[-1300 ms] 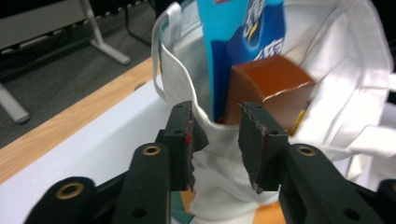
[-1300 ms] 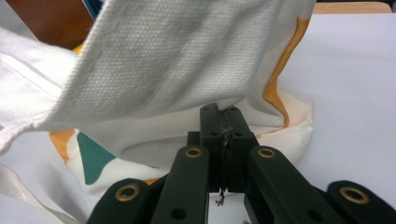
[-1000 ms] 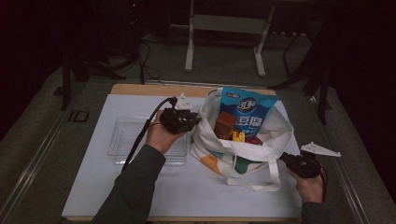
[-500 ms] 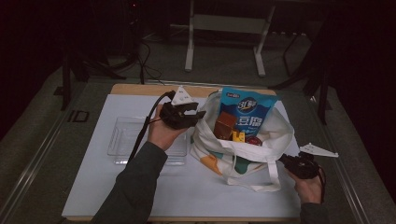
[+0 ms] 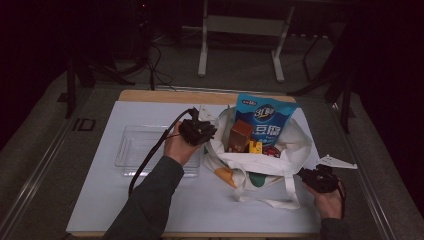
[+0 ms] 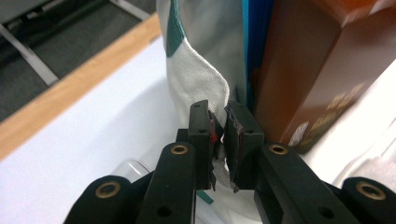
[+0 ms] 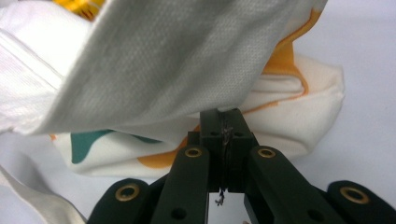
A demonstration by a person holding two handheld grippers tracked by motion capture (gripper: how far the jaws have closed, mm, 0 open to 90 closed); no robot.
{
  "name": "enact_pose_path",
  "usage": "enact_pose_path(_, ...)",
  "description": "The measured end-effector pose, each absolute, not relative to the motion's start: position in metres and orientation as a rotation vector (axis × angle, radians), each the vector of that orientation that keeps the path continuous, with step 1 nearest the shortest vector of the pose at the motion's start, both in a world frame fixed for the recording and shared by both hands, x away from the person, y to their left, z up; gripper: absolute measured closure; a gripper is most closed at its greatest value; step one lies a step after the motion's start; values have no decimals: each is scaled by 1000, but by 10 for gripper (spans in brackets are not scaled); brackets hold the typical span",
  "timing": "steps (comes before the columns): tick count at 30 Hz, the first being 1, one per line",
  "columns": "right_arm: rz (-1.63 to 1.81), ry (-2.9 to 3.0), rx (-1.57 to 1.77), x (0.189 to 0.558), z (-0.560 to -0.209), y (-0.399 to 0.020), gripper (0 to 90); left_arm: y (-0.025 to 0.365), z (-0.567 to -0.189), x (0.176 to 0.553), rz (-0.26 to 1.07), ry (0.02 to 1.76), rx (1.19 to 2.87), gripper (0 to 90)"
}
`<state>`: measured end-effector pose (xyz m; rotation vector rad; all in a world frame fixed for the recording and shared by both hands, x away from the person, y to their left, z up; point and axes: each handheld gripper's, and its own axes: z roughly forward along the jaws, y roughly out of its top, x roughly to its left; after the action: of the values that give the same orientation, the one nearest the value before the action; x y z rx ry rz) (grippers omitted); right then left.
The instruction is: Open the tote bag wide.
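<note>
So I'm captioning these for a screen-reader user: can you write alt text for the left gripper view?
The left gripper pinches the edge of a white cloth bag, its two black jaws nearly together on the fabric. Just beyond, a brown box and a blue packet stand inside the bag, which rests on a white table cover.

One tote bag [image 5: 260, 167], one blue packet [image 5: 265, 125], one brown box [image 5: 240, 135], one clear tray [image 5: 137, 145], two grippers.
</note>
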<state>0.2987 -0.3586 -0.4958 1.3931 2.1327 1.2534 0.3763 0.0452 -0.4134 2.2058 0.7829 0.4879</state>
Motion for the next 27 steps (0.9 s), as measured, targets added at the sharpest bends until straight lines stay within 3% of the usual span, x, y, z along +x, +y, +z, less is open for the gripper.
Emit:
enact_pose_path(6, 1115, 2206, 1411, 301, -508, -353, 900, 38, -429, 381, 481, 808, 2257, 814)
enact_pose_path(8, 901, 2283, 1396, 303, -520, -345, 900, 38, -433, 383, 475, 822, 2263, 812)
enact_pose_path(13, 971, 2244, 1429, 297, -522, -351, 891, 42, -434, 381, 468, 827, 2243, 797)
enact_pose_path(17, 1012, 2220, 1408, 295, -510, -353, 842, 45, -428, 377, 478, 811, 2234, 756)
enact_pose_path(22, 1055, 2173, 1377, 291, -489, -353, 747, 50, -416, 366, 498, 784, 2181, 630)
enact_pose_path(27, 1090, 2091, 1374, 284, -467, -360, 664, 57, -398, 348, 532, 716, 2125, 600)
